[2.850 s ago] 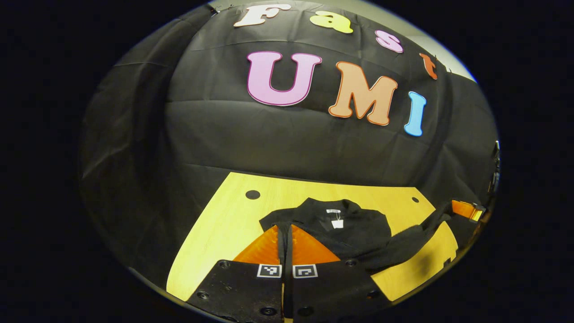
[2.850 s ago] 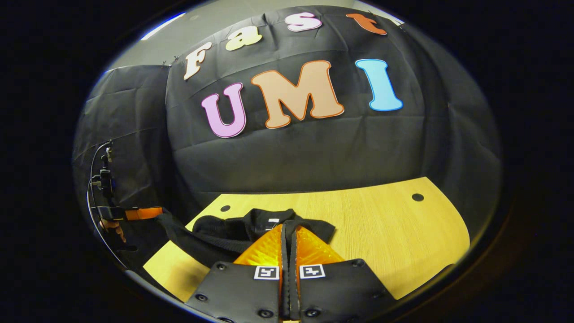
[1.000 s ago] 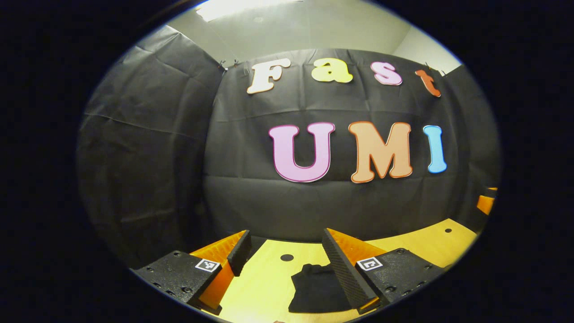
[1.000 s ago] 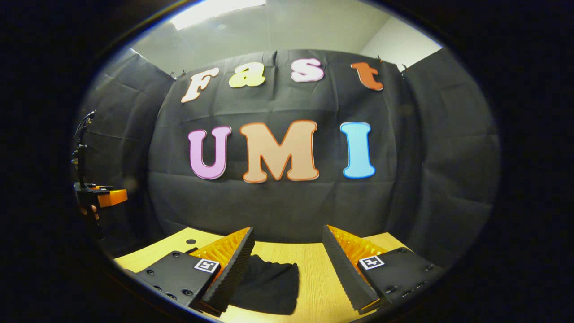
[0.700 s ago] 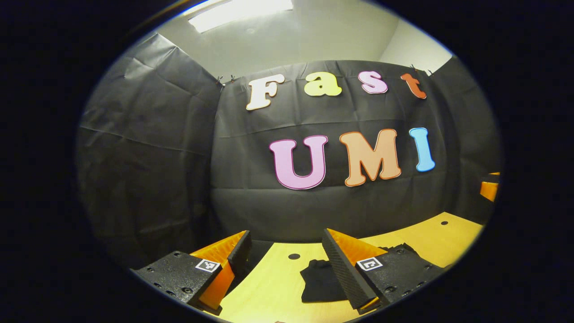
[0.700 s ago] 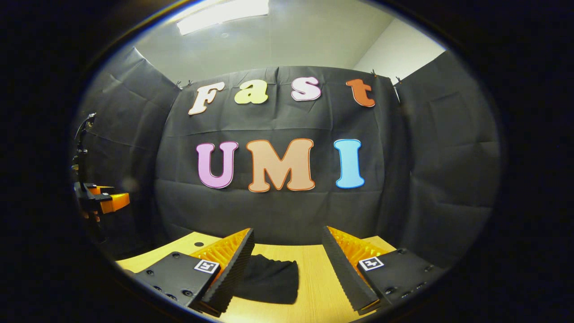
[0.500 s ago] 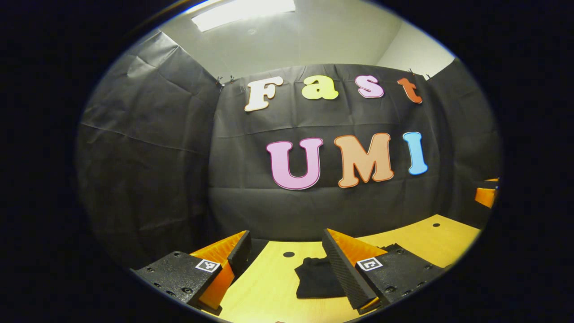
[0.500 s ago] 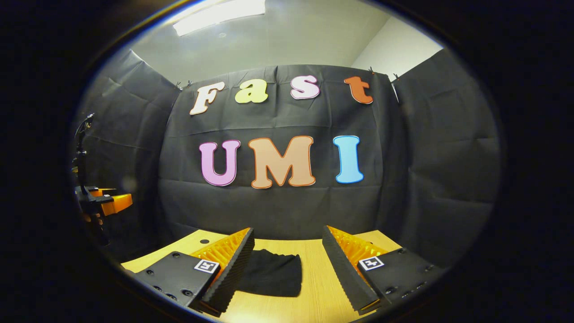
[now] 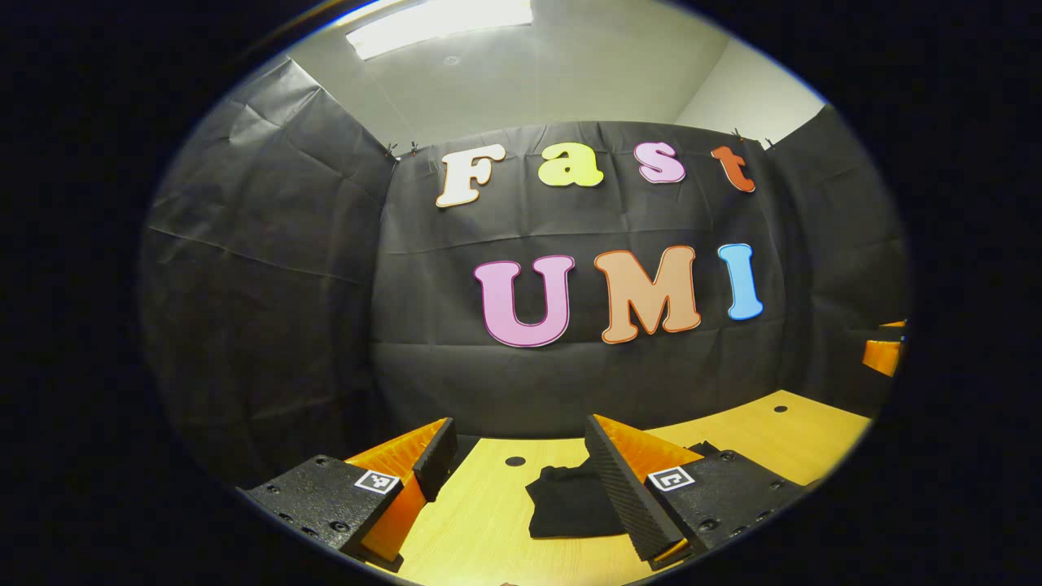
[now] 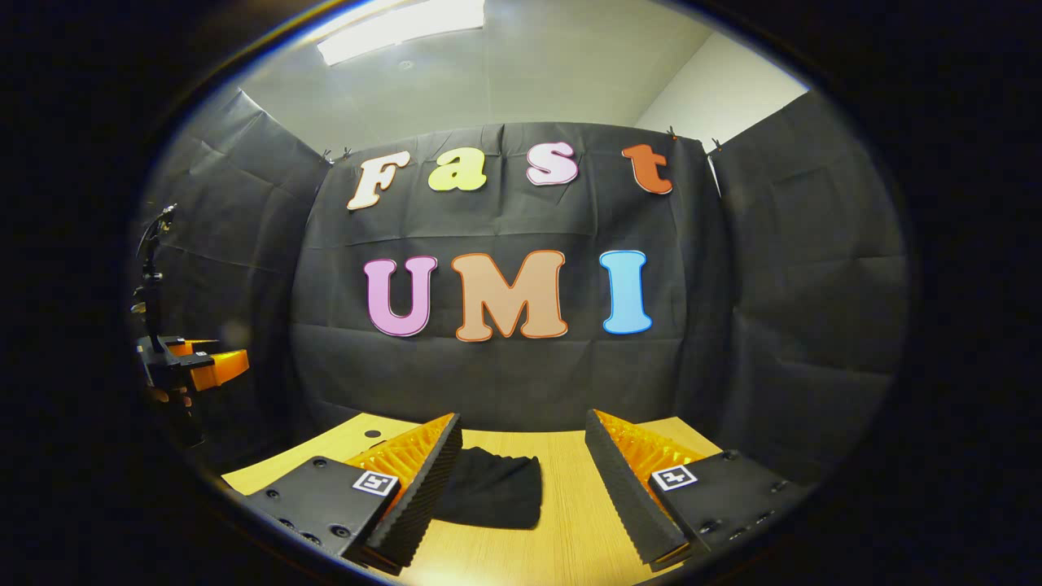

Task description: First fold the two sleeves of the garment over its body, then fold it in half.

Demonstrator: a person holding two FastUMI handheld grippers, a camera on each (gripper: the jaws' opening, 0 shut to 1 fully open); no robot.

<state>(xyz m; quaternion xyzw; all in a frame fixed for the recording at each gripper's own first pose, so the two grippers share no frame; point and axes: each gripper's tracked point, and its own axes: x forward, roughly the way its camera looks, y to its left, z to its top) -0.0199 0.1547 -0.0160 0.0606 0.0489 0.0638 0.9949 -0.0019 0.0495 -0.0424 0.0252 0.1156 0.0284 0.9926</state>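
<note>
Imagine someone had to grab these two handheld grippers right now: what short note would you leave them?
Left gripper: open, holding nothing, raised above the yellow wooden table.
Right gripper: open, holding nothing, also above the table.
Black fabric garment: lies on the table as a small compact bundle, clear of both grippers' fingers.
Done, as far as it looks: sleeves folded in and garment folded in half.
Left: probably nothing; check the fold is tidy.

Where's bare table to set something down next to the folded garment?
Bare table runs right of the garment to the far edge. In the left gripper view, bare wood lies left of the garment, around the small hole. Both tongs hang open above.
</note>
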